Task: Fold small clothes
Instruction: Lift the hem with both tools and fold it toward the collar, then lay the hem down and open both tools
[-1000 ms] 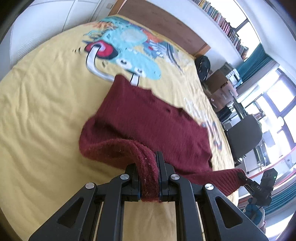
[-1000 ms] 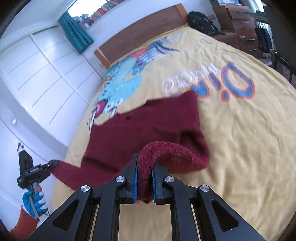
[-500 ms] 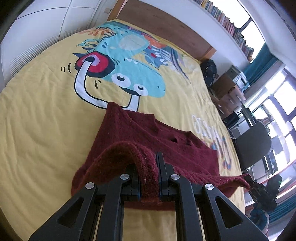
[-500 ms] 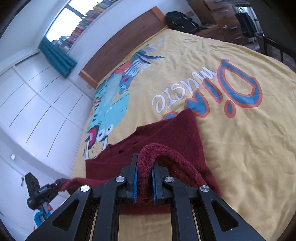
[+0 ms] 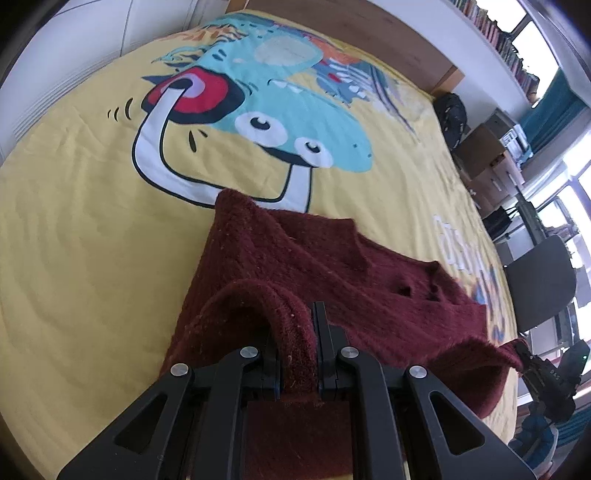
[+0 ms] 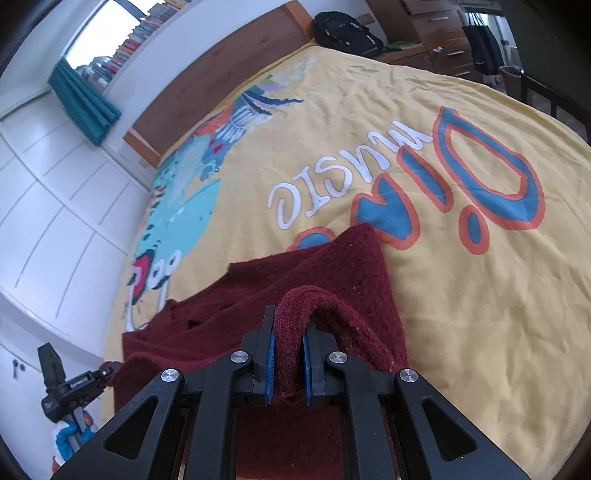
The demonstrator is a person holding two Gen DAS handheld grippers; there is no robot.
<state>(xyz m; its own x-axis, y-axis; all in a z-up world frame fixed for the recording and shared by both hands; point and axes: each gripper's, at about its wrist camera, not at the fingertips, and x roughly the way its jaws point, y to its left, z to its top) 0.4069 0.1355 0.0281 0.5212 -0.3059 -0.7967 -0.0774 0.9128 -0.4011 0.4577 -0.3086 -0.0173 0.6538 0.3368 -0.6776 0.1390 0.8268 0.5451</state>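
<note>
A dark red knitted sweater (image 5: pixel 295 258) lies spread on a yellow bedspread (image 5: pixel 74 229), its far edge reaching the cartoon print. My left gripper (image 5: pixel 297 332) is shut on one thick folded edge of the sweater, which arches up between the pads. In the right wrist view the same sweater (image 6: pixel 332 269) stretches away, and my right gripper (image 6: pixel 288 332) is shut on its other near edge. Each gripper shows in the other's view, the right gripper (image 5: pixel 546 373) at lower right, the left gripper (image 6: pixel 70 384) at lower left. The part of the sweater under the fingers is hidden.
The bedspread (image 6: pixel 461 295) bears a blue cartoon figure (image 5: pixel 280 122) and large lettering (image 6: pixel 424 177). A wooden headboard (image 6: pixel 221 74) stands at the far end. A black backpack (image 6: pixel 347 31), wooden drawers (image 6: pixel 436 40) and a dark chair (image 5: pixel 539 291) stand beside the bed. White cupboards (image 6: pixel 55 206) line one side.
Both grippers have carried the held sweater edges forward and lower over the rest of the garment. The sweater has bunched up shorter and the cartoon print now shows closer.
</note>
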